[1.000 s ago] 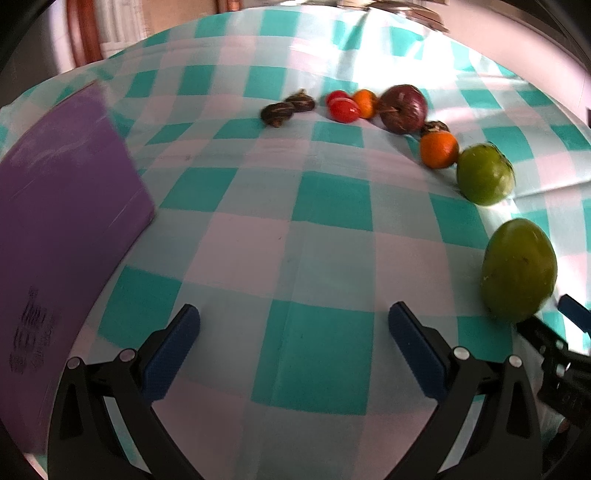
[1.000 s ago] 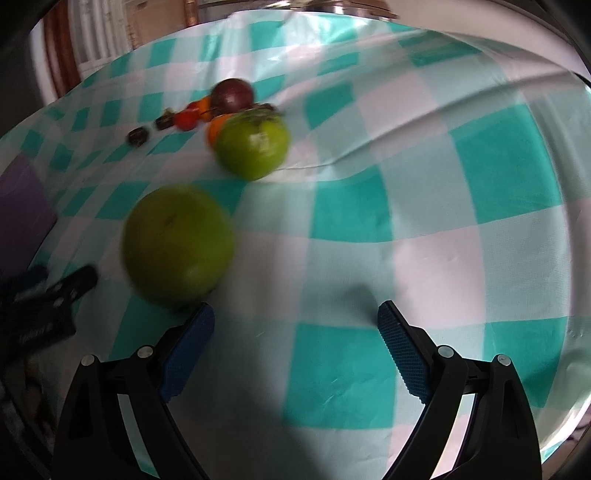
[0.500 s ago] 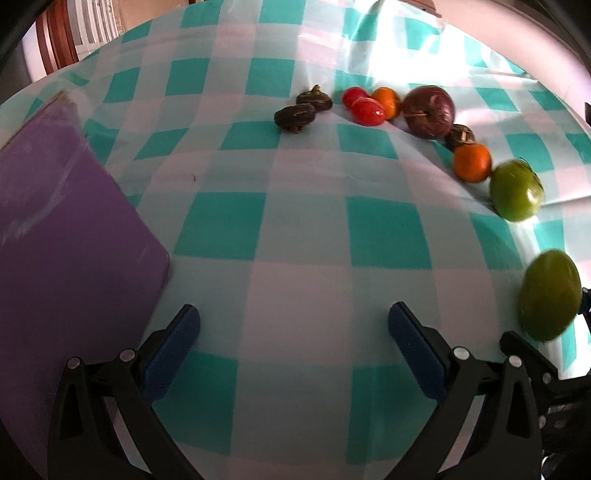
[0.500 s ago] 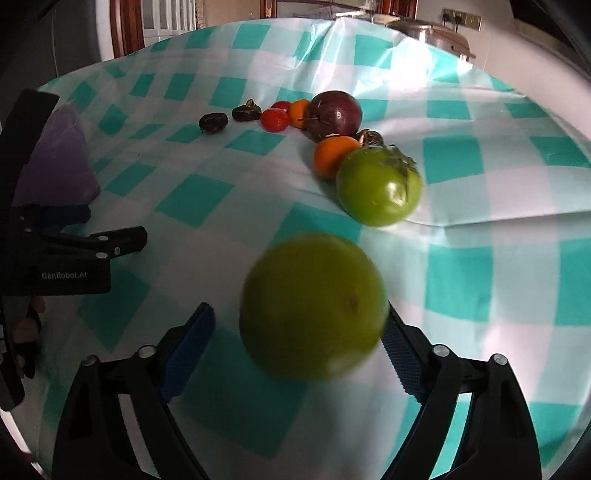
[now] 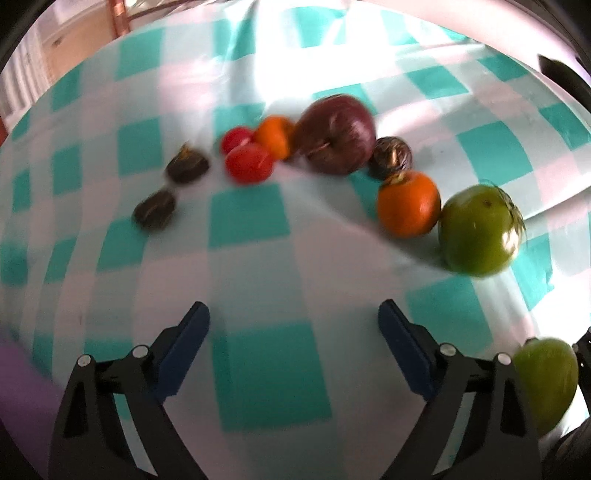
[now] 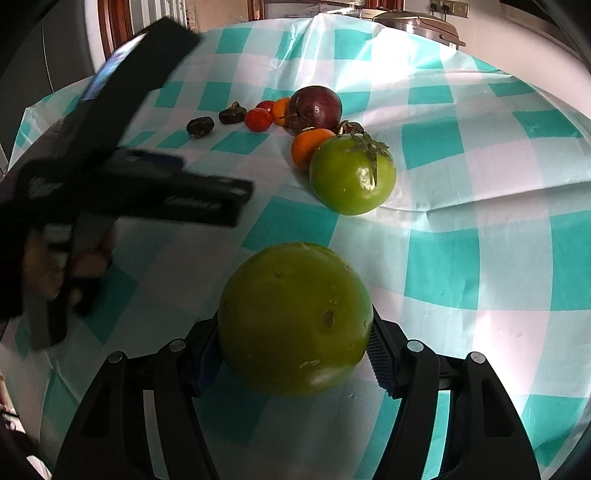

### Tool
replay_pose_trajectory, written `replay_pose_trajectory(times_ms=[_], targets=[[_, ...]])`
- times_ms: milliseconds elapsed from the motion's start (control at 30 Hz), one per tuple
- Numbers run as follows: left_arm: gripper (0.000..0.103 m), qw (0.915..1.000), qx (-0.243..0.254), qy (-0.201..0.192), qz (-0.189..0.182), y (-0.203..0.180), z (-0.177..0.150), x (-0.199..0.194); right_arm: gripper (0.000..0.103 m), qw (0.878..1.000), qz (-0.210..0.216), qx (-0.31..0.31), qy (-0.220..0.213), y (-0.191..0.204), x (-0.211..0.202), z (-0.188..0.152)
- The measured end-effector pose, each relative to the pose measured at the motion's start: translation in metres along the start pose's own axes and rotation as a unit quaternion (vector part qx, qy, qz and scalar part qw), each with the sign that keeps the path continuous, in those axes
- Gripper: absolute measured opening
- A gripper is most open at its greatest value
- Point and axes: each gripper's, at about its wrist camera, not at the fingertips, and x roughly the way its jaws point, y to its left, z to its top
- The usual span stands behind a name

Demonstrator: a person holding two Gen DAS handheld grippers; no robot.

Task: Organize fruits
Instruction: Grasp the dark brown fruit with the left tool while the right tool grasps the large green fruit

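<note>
My right gripper point(image 6: 295, 354) is shut on a large green fruit point(image 6: 295, 319), its blue pads pressed on both sides. The same fruit shows at the lower right of the left wrist view point(image 5: 546, 380). My left gripper point(image 5: 293, 347) is open and empty above the checked cloth; it also shows at the left of the right wrist view point(image 6: 147, 192). Ahead lie a green tomato point(image 5: 478, 229) point(image 6: 352, 173), an orange fruit point(image 5: 408, 203) point(image 6: 308, 146), a dark purple fruit point(image 5: 336, 134) point(image 6: 316, 107), red tomatoes point(image 5: 249, 162) point(image 6: 258, 119), a small orange one point(image 5: 275, 136) and dark small fruits point(image 5: 155, 208) point(image 6: 200, 126).
A teal and white checked cloth point(image 6: 461, 192) covers the table. A purple board point(image 5: 18, 406) lies at the lower left of the left wrist view. A metal pot lid point(image 6: 417, 24) sits beyond the table's far edge.
My right gripper has closed on the large green fruit, which was loose on the cloth before. My left gripper has swung right and forward toward the row of fruits; the purple board slid out left.
</note>
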Motion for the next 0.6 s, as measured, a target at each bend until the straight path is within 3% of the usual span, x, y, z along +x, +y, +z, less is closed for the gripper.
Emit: replay_pose_trajectory(times_ms=[67,133,200,233,400,533,600], targets=[[0.089,0.9995,-0.012,-0.005,0.027,0.009,0.009,0.004,0.065,1.0,0.002,0.0,-0.001,0.0,0.001,-0.001],[0.084,0.9963,-0.07,-0.002,0.049,0.033,0.015,0.008,0.065,1.0,0.004,0.0,-0.002,-0.001,0.002,-0.003],[0.083,0.9877,-0.146,-0.003,0.056,0.065,0.022,0.014,0.065,1.0,0.006,0.001,-0.002,-0.001,0.002,-0.003],[0.083,0.9858,-0.157,-0.005,0.06,0.073,0.026,0.016,0.066,1.0,0.006,0.0,-0.002,-0.001,0.002,-0.003],[0.07,0.9838,-0.162,-0.009,0.076,0.095,0.053,0.033,0.066,1.0,0.005,0.0,-0.001,0.001,0.004,-0.002],[0.039,0.9834,-0.158,-0.02,0.086,0.098,0.059,0.035,0.066,1.0,0.005,0.0,-0.002,0.002,0.004,-0.002],[0.039,0.9851,-0.15,-0.023,0.08,0.096,0.055,0.031,0.066,1.0,0.005,0.0,-0.001,0.002,0.004,-0.002]])
